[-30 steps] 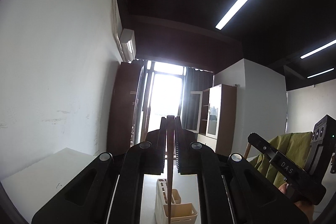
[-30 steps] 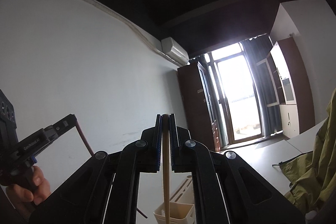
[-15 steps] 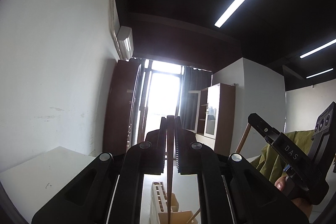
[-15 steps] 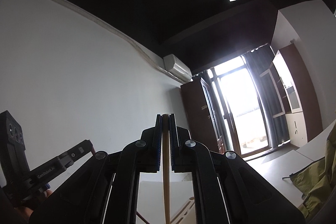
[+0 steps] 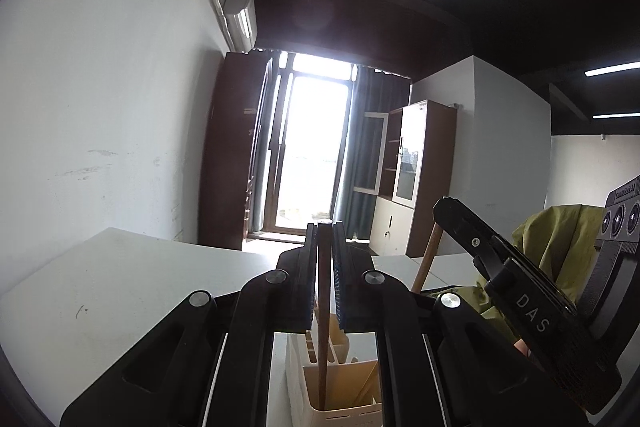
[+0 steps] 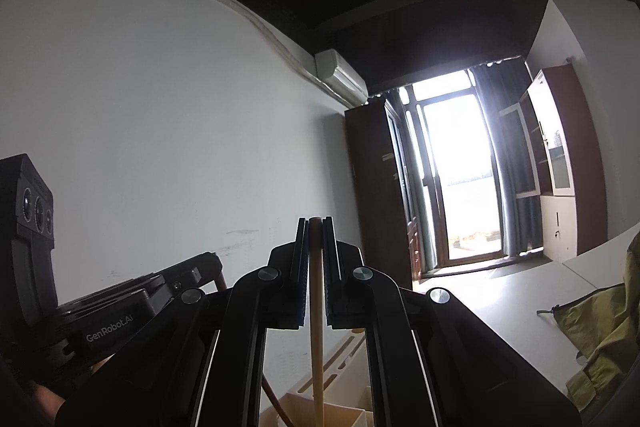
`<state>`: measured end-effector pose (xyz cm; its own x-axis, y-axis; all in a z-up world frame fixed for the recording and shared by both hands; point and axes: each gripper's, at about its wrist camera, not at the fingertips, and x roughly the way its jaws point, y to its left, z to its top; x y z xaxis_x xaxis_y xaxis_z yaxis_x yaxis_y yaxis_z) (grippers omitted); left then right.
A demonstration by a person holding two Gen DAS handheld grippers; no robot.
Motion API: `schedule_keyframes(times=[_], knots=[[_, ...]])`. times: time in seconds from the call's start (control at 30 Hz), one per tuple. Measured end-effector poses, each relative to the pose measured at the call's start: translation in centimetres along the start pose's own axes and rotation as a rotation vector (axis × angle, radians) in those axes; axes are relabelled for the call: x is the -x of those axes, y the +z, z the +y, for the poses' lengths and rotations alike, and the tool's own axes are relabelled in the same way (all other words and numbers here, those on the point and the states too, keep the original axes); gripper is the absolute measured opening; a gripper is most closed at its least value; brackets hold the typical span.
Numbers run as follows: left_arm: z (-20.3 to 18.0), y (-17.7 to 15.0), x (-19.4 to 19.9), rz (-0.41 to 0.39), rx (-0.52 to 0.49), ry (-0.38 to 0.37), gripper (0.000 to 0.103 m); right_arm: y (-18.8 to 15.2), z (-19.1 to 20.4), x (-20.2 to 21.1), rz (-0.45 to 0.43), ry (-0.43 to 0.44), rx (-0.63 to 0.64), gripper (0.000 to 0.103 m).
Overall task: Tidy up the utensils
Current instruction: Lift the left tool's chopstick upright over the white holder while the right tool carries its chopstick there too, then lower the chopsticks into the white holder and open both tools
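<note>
The left black two-finger gripper [image 5: 324,267] is clamped on a dark reddish-brown wooden chopstick [image 5: 323,311], its fingers pressed against the stick from both sides. The stick stands nearly upright, its top level with the fingertips, and its lower end reaches down into the front compartment of a cream plastic utensil holder [image 5: 340,415] that stands on the white bench [image 5: 120,291], away from the bench's far edge by the wall. Behind that compartment the holder has a slotted top [image 5: 310,343].

In the same view the right black two-finger gripper [image 5: 440,211] comes in from the right side, tilted, holding a pale wooden chopstick [image 5: 426,263] that slants down towards the holder; a lighter stick end shows inside the front compartment beside the dark one.

From the right wrist view, the right gripper [image 6: 316,259] is closed on the pale chopstick [image 6: 317,327], which runs straight down between the fingers into the open cream compartment [image 6: 344,415] at the bottom edge. The dark chopstick [image 6: 276,399] leans in the same compartment just left of it, and the left gripper [image 6: 212,263] sits at the left side, gripping that stick's upper end. Whether the two sticks touch I cannot tell.

An olive-green cloth [image 6: 596,331] lies on the bench towards its right side, well apart from the holder.
</note>
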<state>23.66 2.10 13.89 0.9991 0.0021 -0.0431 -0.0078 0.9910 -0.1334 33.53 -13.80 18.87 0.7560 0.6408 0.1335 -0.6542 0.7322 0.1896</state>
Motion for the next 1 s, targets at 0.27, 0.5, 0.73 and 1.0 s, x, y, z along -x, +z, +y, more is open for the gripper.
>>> schedule_keyframes(times=[0.27,0.5,0.73,1.0], knots=[[0.3,-1.2,-1.3,0.069,-0.017,-0.005,0.007,-1.3,0.1,-0.2,0.066,0.000,0.011,0.007],[0.9,-1.8,-1.9,0.126,0.000,-0.009,0.007,-2.1,0.0,-0.5,0.107,-0.011,0.007,0.007],[2.0,-2.2,-2.1,0.172,0.037,0.002,0.009,-2.5,0.1,-1.1,0.127,-0.025,0.025,0.008],[2.5,-0.9,-1.2,0.153,0.053,0.010,0.034,-2.2,-0.1,-0.9,0.139,-0.052,0.017,0.025]])
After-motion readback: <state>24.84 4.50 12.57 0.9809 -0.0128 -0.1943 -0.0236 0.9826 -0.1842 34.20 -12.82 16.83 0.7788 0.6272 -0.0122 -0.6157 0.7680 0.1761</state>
